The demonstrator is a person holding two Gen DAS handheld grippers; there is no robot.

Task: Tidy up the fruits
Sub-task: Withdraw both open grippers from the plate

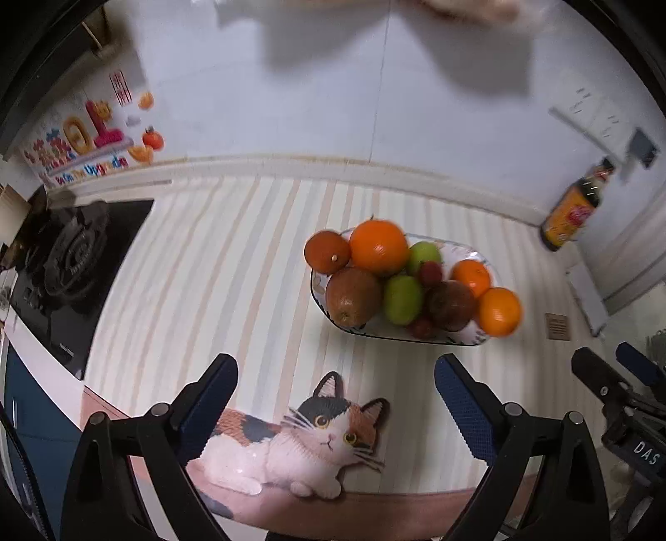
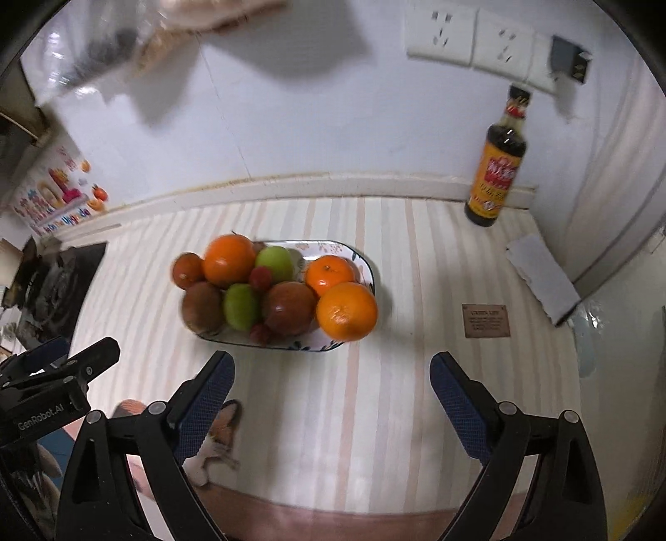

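Observation:
A white oval plate [image 1: 468,335] [image 2: 362,260] on the striped counter holds piled fruit: oranges [image 1: 378,246] [image 2: 346,311], green fruits [image 1: 402,299] [image 2: 241,306], a kiwi [image 1: 353,296] [image 2: 202,308], a dark red fruit [image 1: 451,305] [image 2: 289,308] and small red berries. My left gripper [image 1: 335,399] is open and empty, above the counter in front of the plate. My right gripper [image 2: 331,397] is open and empty, also in front of the plate. Each gripper shows at the edge of the other's view.
A dark sauce bottle [image 1: 572,212] [image 2: 497,166] stands at the back right by the wall. A gas hob [image 1: 62,266] [image 2: 45,287] lies at the left. A cat picture [image 1: 299,441] marks the mat's front edge. Wall sockets [image 2: 470,39] sit above the bottle. A white card [image 2: 541,276] lies at the right.

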